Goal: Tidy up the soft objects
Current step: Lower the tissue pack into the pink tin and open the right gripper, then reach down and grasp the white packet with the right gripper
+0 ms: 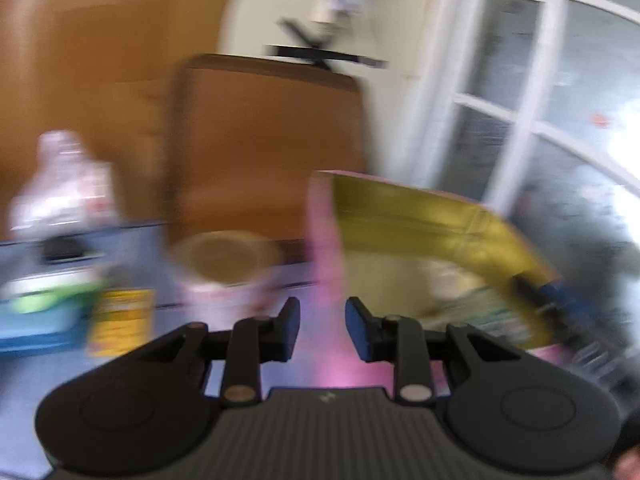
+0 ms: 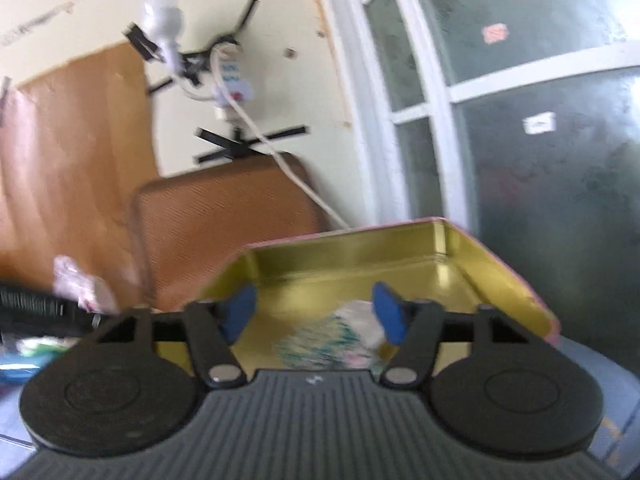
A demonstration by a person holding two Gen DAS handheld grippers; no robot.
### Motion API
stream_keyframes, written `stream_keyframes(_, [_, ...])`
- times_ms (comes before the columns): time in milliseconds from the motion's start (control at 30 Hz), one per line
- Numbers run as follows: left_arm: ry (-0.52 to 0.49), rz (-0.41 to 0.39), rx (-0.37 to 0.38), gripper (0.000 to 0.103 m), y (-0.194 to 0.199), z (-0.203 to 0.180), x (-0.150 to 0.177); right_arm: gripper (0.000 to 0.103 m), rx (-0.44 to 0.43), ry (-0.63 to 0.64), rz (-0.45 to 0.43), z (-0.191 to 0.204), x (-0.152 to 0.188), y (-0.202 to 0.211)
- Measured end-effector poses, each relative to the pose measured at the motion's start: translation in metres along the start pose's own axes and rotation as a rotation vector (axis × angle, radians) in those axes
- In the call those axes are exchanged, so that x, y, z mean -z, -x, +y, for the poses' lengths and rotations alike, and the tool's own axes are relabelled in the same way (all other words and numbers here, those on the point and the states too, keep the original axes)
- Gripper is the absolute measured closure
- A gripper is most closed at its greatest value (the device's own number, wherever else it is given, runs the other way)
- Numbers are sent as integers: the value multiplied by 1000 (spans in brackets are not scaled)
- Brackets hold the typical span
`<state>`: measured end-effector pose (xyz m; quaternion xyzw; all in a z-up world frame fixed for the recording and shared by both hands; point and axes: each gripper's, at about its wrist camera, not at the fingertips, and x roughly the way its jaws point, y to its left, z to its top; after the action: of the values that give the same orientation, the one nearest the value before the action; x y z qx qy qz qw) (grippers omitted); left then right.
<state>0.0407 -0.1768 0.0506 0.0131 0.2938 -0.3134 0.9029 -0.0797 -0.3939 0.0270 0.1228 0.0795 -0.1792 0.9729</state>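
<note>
Both the left tongs [image 1: 322, 328] and right tongs [image 2: 315, 312] hang released and empty near a gold-lined tin [image 2: 460, 256], apparently the collecting box, holding a crumpled soft bundle [image 2: 340, 340].

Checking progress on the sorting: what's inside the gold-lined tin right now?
The tin holds a crumpled white soft item with green markings. The right gripper hides the tin's near floor; blur hides what the item is.
</note>
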Motion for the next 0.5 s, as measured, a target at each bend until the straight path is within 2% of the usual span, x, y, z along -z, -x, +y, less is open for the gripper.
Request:
stream_keyframes(33, [4, 0, -51, 77, 4, 14, 5, 52, -29, -1, -4, 7, 0, 1])
stream_keyframes(100, [26, 9, -160, 77, 13, 47, 19, 59, -94, 5, -3, 24, 0, 3])
stream_keyframes(300, [129, 51, -409, 77, 32, 138, 58, 59, -284, 95, 61, 97, 15, -4])
stream_keyframes(367, [170, 62, -453, 77, 39, 160, 67, 59, -339, 142, 94, 122, 24, -6])
stream_keyframes(500, [237, 65, -491, 77, 49, 189, 77, 59, -437, 196, 172, 163, 38, -11])
